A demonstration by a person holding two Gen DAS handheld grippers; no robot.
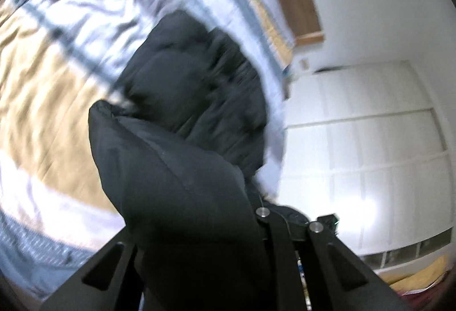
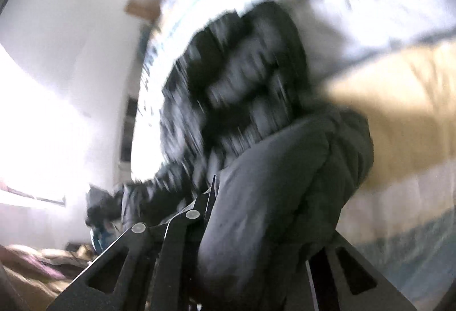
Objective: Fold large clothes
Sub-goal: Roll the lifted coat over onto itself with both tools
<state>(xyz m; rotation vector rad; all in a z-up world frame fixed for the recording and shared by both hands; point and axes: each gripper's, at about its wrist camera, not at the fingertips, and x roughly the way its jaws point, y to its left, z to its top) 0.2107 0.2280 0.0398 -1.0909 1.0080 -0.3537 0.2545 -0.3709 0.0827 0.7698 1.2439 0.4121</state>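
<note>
A black padded jacket [image 1: 193,88] lies stretched across the bed and rises toward both cameras. In the left wrist view my left gripper [image 1: 242,225] is shut on a thick fold of the jacket. That fold bulges over the left finger and hides the pads. In the right wrist view, which is blurred, the same jacket [image 2: 242,88] runs from the bed up into my right gripper [image 2: 242,225]. The right gripper is shut on another bunched fold, which covers the gap between its fingers. Both held folds are lifted off the bedspread.
The bedspread [image 1: 42,97] has tan, white and grey bands and is wrinkled. A wooden headboard [image 1: 302,3] stands at the far end. A white wardrobe [image 1: 370,140] and white wall lie beside the bed. Bright window light [image 2: 42,125] fills the left of the right wrist view.
</note>
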